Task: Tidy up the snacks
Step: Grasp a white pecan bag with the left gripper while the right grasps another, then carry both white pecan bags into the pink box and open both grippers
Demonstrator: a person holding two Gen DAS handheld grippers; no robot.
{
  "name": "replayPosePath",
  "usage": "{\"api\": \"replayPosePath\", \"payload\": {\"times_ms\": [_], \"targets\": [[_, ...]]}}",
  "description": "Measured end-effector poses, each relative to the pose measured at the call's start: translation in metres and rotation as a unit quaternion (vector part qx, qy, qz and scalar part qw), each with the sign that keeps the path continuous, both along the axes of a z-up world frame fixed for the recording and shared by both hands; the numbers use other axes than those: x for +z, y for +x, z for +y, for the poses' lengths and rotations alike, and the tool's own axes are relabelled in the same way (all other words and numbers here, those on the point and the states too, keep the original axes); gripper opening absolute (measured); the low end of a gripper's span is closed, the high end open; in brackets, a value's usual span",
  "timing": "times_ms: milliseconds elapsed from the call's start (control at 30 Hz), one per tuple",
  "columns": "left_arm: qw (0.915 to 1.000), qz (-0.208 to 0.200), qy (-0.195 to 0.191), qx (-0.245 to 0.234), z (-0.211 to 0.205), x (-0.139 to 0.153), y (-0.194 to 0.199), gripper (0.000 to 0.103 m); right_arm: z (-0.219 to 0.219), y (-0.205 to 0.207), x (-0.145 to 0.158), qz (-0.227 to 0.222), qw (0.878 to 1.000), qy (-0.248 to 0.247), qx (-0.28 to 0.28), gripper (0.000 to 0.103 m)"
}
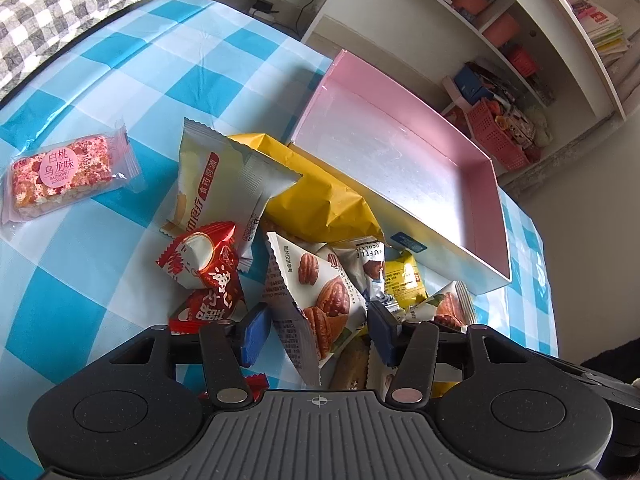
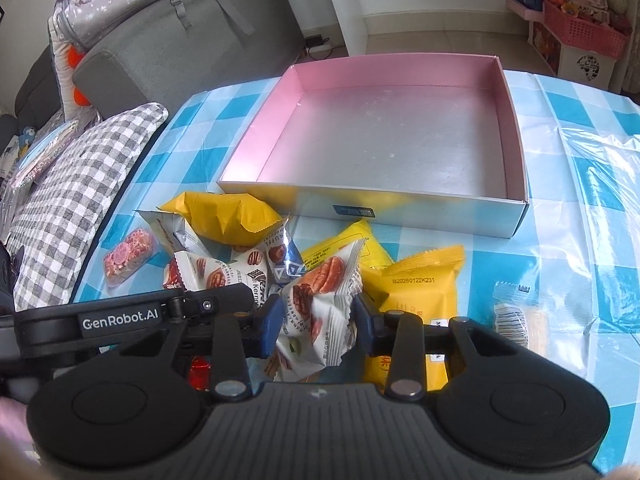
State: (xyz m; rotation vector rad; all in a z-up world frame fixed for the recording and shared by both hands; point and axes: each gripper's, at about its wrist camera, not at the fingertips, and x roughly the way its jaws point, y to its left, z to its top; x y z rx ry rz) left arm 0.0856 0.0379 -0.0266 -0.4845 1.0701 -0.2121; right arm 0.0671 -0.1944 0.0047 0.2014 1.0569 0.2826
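A pile of snack packets lies on the blue checked tablecloth in front of an empty pink-walled box (image 1: pixel 400 152) (image 2: pixel 384 136). My left gripper (image 1: pixel 316 328) stands with its jaws on either side of a white pecan packet (image 1: pixel 320 300), and the packet still rests in the pile. My right gripper (image 2: pixel 316 316) is shut on another white pecan packet (image 2: pixel 320 304). Yellow packets (image 2: pixel 416 296) (image 1: pixel 316 192), red packets (image 1: pixel 208 272) and a beige packet (image 1: pixel 224 184) lie around them. The left gripper's body (image 2: pixel 120 316) shows at the left of the right wrist view.
A pink fruit-bar packet (image 1: pixel 68 172) (image 2: pixel 130 256) lies apart at the left. A clear-wrapped biscuit (image 2: pixel 516 316) lies at the right. A checked cushion (image 2: pixel 80 200) and a grey sofa (image 2: pixel 180 40) flank the table. Shelves with pink baskets (image 1: pixel 496 136) stand behind.
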Motion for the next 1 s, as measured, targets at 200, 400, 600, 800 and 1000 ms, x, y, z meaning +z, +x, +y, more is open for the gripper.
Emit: {"api": "replayPosePath", "payload": {"times_ms": [200, 400, 600, 800, 1000], "targets": [[0.9999, 0.001, -0.001, 0.015, -0.001, -0.002, 0.004, 0.053, 0.002, -0.005, 0.005, -0.013, 1.0, -0.013, 0.002, 0.02], [0.9995, -0.006, 0.014, 0.027, -0.005, -0.002, 0.006, 0.049, -0.002, -0.006, 0.008, -0.017, 1.0, -0.015, -0.007, 0.019], [0.9987, -0.02, 0.042, 0.023, -0.011, 0.006, 0.001, 0.035, -0.009, -0.009, 0.018, -0.033, 0.999, -0.008, -0.017, 0.019], [0.9978, -0.023, 0.059, 0.018, -0.013, 0.012, -0.005, 0.029, -0.015, -0.009, 0.025, -0.042, 0.999, 0.001, -0.029, 0.019], [0.9982, -0.027, 0.052, 0.009, -0.012, 0.026, -0.017, 0.029, -0.026, -0.004, 0.036, -0.058, 0.997, 0.011, -0.047, 0.019]]}}
